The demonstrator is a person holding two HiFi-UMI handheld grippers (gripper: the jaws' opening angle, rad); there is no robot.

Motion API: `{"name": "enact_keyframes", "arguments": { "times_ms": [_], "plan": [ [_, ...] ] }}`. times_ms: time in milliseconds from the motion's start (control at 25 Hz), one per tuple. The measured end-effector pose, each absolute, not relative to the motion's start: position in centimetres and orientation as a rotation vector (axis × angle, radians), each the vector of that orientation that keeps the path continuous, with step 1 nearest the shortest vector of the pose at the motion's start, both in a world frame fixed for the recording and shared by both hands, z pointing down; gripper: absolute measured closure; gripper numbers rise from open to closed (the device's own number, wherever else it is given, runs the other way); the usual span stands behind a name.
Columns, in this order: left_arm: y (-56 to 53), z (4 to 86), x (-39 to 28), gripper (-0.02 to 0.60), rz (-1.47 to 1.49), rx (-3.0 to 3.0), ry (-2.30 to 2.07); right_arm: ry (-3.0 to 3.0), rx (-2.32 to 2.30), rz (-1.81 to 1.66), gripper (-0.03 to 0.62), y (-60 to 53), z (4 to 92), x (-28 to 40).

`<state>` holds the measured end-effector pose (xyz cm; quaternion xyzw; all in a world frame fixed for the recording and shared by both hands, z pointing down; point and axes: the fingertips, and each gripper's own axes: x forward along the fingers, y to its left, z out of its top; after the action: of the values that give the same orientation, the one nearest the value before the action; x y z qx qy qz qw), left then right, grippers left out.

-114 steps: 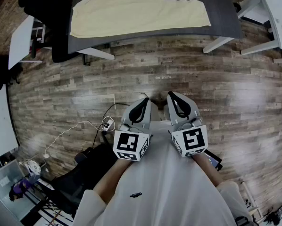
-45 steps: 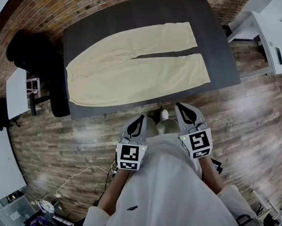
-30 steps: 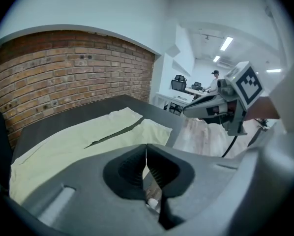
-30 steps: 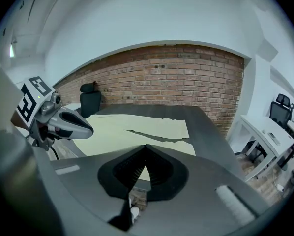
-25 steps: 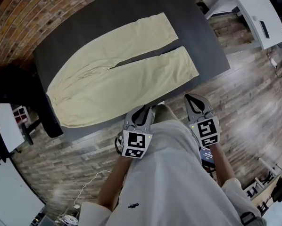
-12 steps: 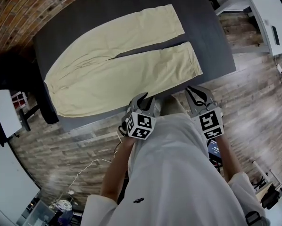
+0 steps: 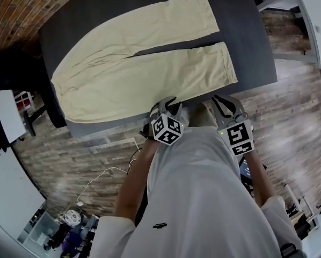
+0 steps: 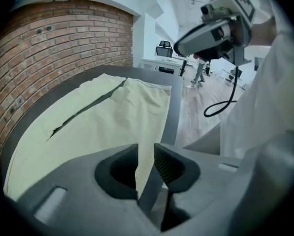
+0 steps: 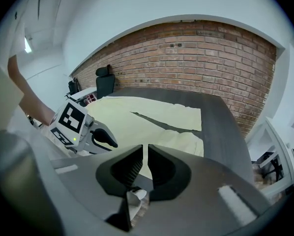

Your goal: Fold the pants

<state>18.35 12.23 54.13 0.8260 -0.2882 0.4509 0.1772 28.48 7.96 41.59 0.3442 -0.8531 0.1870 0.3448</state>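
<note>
Short of the table point(image 7: 246, 42) near edge, the left gripper point(image 7: 168, 104) is narrowly parted and the right gripper point(image 7: 226, 102) barely parted. Both have just been opening, with nothing between the jaws. The pants point(image 7: 139, 63) are spread flat on the table, unfolded. Risk judged: such narrow gaps may push the cloth and bunch it rather than pinch it.

Loft-office kind of room: red brick wall point(image 7: 21, 4) up at 11 o'clock in the head view, with plain white wall point(image 9: 137, 9) above it in the right gripper view. The floor point(image 7: 300, 106) is grey-brown wood plank, with patchy shine out at 3 o'clock. A big dark grey table point(image 7: 249, 42) fills 12 o'clock, near the brick. A black office chair point(image 7: 54, 117) sits at its 9 o'clock end, with a white desk point(image 7: 5, 112) just past it — and another white desk point(image 7: 313, 9) at 2 o'clock. A white cable point(image 7: 104, 174) snakes over the planks at 8 o'clock. There's a bright strip light point(image 9: 27, 44) at 10 o'clock in the right gripper view.
</note>
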Motion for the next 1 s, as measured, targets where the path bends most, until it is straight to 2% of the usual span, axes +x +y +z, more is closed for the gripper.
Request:
{"name": "enact_keyframes", "arguments": {
  "times_ms": [280,320,360,400,640,760,1000],
  "plan": [
    [13.1,58.1,17.7,0.484,1.403,2.283,-0.725,-2.22,0.904,0.506,0.559,8.2,42.1,28.4],
    [13.0,58.1,17.7,0.507,1.407,2.275,-0.734,-2.219,0.911,0.511,0.559,8.3,42.1,28.6],
    [12.8,58.1,17.7,0.558,1.415,2.267,-0.742,-2.217,0.916,0.513,0.559,8.3,42.1,28.8],
    [12.7,58.1,17.8,0.571,1.421,2.259,-0.744,-2.212,0.918,0.511,0.56,8.4,42.3,29.0],
    [12.4,56.8,17.5,0.571,1.361,2.232,-0.772,-2.183,0.876,0.476,0.559,8.2,44.0,29.1],
    [12.1,55.9,17.3,0.571,1.322,2.227,-0.809,-2.143,0.797,0.423,0.514,8.3,45.9,29.3],
    [11.9,55.1,17.1,0.571,1.277,2.215,-0.842,-2.03,0.644,0.238,0.5,8.5,50.9,30.8]
  ]
}}
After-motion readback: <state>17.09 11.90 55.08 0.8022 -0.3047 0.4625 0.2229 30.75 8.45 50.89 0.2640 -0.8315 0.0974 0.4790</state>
